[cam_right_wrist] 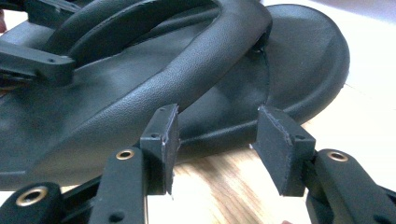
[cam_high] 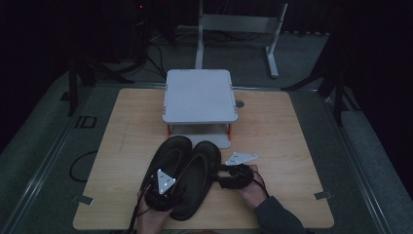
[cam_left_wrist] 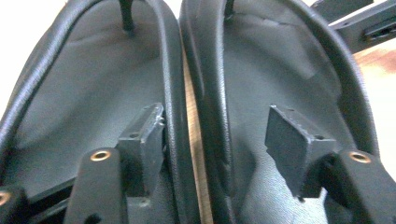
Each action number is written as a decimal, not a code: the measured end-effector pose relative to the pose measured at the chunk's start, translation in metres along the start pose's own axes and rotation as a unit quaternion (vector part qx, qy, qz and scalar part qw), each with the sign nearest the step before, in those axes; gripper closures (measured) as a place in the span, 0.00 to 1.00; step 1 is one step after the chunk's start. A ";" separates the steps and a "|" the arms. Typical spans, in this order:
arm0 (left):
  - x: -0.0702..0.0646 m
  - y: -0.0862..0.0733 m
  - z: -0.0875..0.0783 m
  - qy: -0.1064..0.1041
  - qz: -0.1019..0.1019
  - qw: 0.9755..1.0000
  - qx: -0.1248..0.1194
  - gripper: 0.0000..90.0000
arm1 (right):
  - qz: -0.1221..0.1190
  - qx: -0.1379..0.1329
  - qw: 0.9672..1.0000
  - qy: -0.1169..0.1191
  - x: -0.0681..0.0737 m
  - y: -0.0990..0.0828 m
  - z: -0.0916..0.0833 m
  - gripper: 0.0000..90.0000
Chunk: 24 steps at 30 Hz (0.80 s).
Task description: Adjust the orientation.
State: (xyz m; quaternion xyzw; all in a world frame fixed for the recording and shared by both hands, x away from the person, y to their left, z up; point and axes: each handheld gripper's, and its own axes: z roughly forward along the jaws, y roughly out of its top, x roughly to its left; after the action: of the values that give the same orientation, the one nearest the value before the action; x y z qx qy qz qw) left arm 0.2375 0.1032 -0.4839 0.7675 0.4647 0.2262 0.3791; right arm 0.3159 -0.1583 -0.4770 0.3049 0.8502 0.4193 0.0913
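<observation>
Two black sandals are seen side by side at the near middle of the wooden table (cam_high: 272, 126), the left sandal (cam_high: 168, 158) touching the right sandal (cam_high: 197, 178). The left gripper (cam_left_wrist: 217, 137) is held with jaws apart, straddling their adjoining rims, nothing being pinched. The right gripper (cam_right_wrist: 217, 149) is held at the right sandal's right edge, jaws apart and pressing nothing.

High view dim, underexposed; surroundings beyond the table (cam_high: 272, 126) nearly black. Both gripper views brighter, soft-focused; table washed out to white at upper corners. Near jaws slightly blurred. Light source probably overhead.
</observation>
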 end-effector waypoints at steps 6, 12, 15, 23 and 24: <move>0.003 0.002 0.002 0.008 -0.006 1.000 0.003 0.58 | 0.000 -0.001 1.000 0.003 0.002 0.000 0.001 0.56; 0.008 0.002 0.002 0.010 -0.005 1.000 0.003 0.69 | 0.001 -0.001 1.000 0.008 0.003 0.000 0.002 0.56; 0.008 0.002 0.002 0.008 -0.006 1.000 0.004 0.71 | 0.000 -0.002 1.000 0.008 0.005 0.001 0.003 0.57; 0.008 0.002 0.002 0.010 0.002 1.000 0.003 0.69 | 0.003 -0.002 1.000 0.011 0.005 0.000 0.004 0.56; 0.008 0.002 0.003 0.010 0.002 1.000 0.002 0.69 | 0.004 -0.002 1.000 0.012 0.005 0.000 0.004 0.56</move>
State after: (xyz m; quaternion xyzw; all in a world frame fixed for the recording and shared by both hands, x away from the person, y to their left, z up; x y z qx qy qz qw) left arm 0.2445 0.1090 -0.4840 0.7670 0.4675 0.2338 0.3722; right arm 0.3136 -0.1534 -0.4791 0.3032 0.8491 0.4249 0.0804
